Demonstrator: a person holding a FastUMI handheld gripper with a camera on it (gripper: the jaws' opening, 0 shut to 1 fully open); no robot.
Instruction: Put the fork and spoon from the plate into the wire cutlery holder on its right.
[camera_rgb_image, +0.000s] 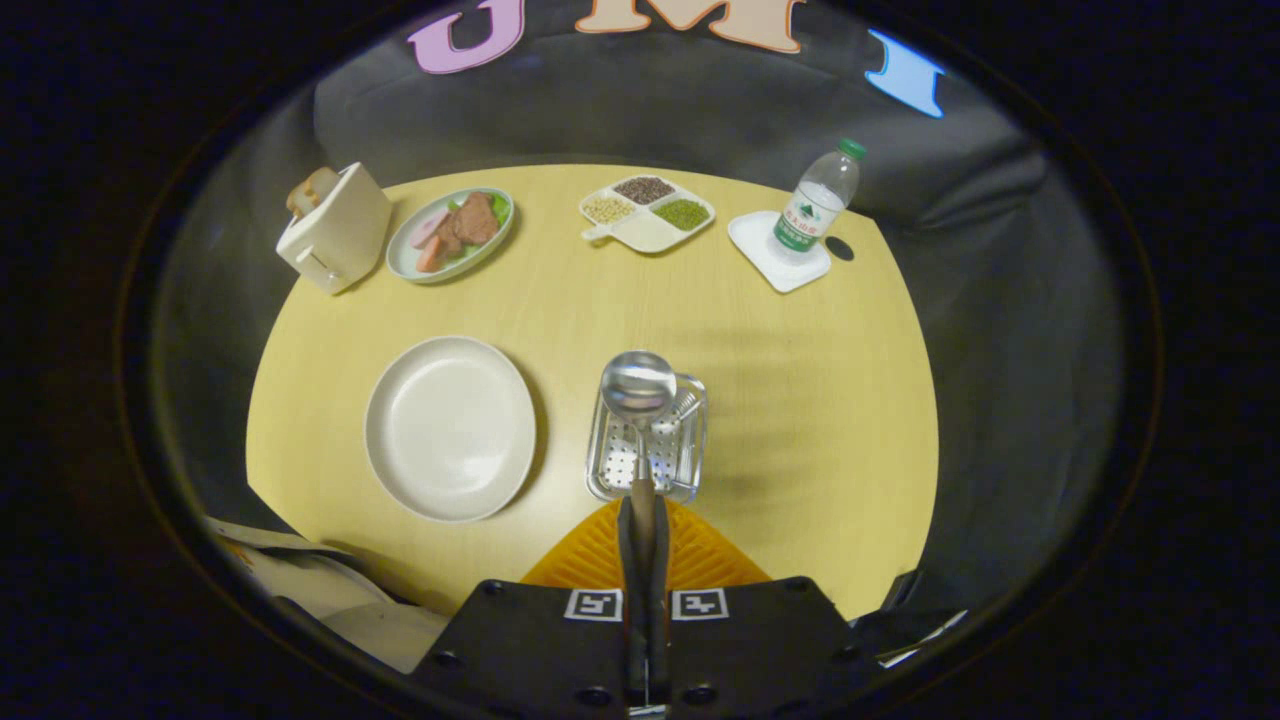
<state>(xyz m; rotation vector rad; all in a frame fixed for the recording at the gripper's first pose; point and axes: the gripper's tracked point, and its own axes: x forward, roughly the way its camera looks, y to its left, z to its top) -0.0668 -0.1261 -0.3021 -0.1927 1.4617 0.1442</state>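
My gripper (642, 512) is shut on the handle of a metal spoon (638, 385), its orange fingers (585, 565) pressed close together. The spoon sticks out ahead of the fingers, bowl end far, hovering over the metal cutlery holder (612, 470). The holder stands on the yellow table just ahead of my fingers. Fork tines (685, 402) show inside the holder at its far right corner. The round white plate (450, 428) lies left of the holder with nothing on it.
At the table's far side stand a white toaster (335, 240), a plate of food (452, 235), a divided dish of grains (648, 213) and a water bottle (818, 205) on a white coaster. Papers (300, 575) lie near the front left edge.
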